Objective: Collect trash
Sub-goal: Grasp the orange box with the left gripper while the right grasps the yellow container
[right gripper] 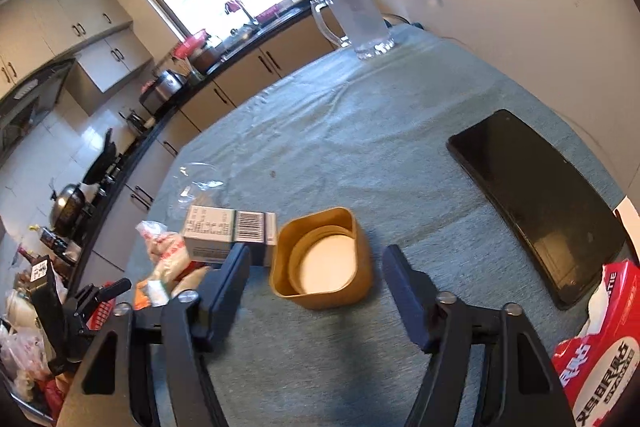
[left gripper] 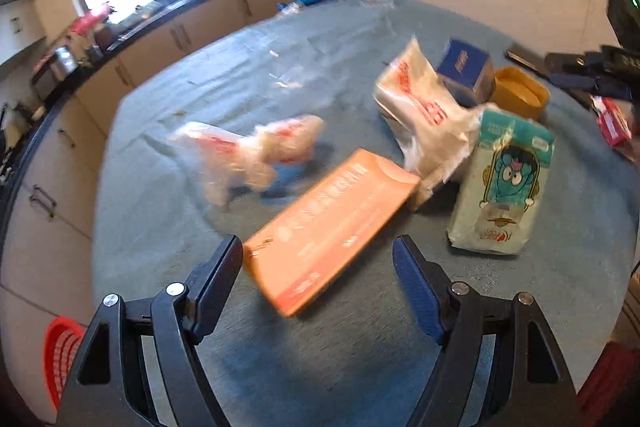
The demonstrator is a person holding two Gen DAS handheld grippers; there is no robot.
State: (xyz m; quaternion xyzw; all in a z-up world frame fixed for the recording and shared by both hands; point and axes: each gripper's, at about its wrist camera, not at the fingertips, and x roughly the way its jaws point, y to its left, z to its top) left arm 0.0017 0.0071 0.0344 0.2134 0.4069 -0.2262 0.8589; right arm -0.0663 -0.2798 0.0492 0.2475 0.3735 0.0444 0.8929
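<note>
In the left wrist view an orange flat box (left gripper: 328, 227) lies on the grey-blue tablecloth (left gripper: 200, 75) between the fingers of my left gripper (left gripper: 318, 263), which is open around its near end. Beyond it lie a crumpled pink-and-white wrapper (left gripper: 256, 155), a white bag with red print (left gripper: 416, 103), a teal cartoon pouch (left gripper: 504, 187) and a blue box (left gripper: 466, 65). My right gripper (right gripper: 316, 263) is open, with a squarish mustard-yellow tub (right gripper: 320, 259) between its fingers; neither pad touches it. The same tub (left gripper: 520, 95) shows in the left view.
A glass mug (right gripper: 360, 23) stands at the table's far end. A black phone-like slab (right gripper: 536, 203) and a red-and-white package (right gripper: 600, 347) lie to the right. A barcoded carton (right gripper: 228, 231) sits left of the tub. A red basket (left gripper: 60, 351) is below the table edge.
</note>
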